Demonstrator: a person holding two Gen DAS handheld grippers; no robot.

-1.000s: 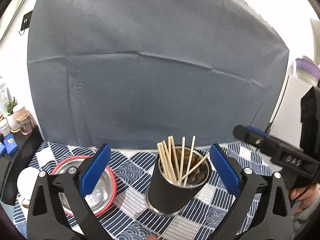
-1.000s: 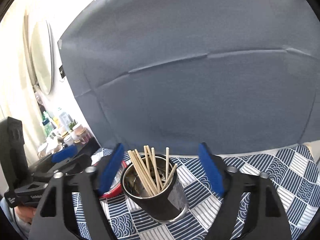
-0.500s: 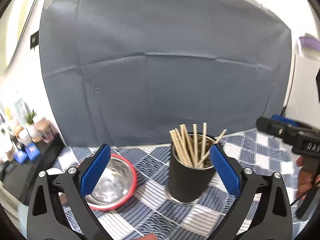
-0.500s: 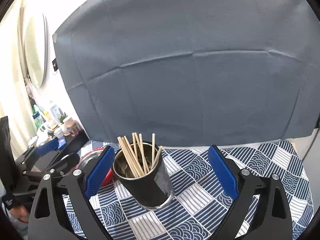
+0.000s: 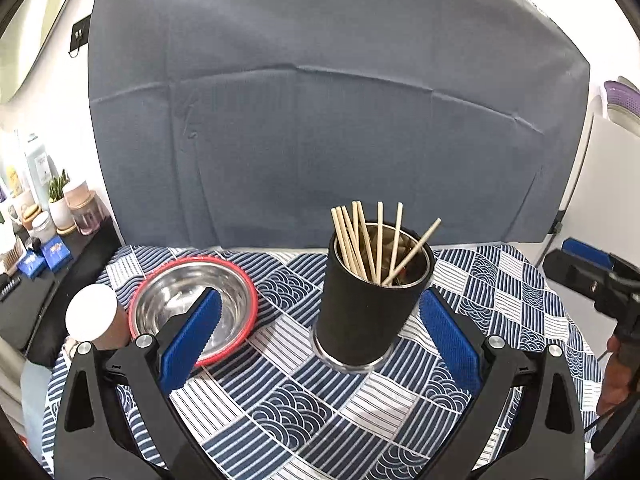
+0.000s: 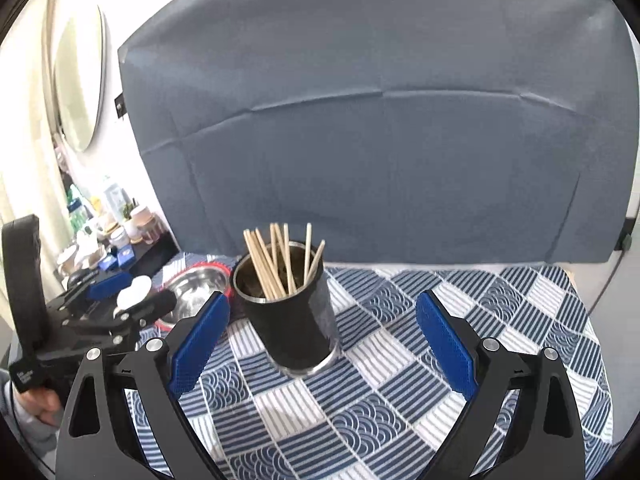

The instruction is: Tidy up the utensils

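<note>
Chopsticks (image 5: 366, 242) stood in a black cup (image 5: 370, 308) mid-table.
A steel bowl (image 5: 192, 300) and paper cup (image 5: 94, 316) sat toward the left edge; left gripper (image 5: 320, 344) and right gripper (image 6: 320, 344) hovered spread wide, gripping nothing.

Two hand-held grippers angle downward, jaws spread wide.
The black left gripper with blue pads (image 5: 320, 336) and its right twin (image 6: 322, 334) both grip nothing; bare fingers (image 5: 614, 380) clasp the right handle.

Matt black holder (image 5: 366, 312), glossy steel bowl (image 5: 192, 292)
</note>
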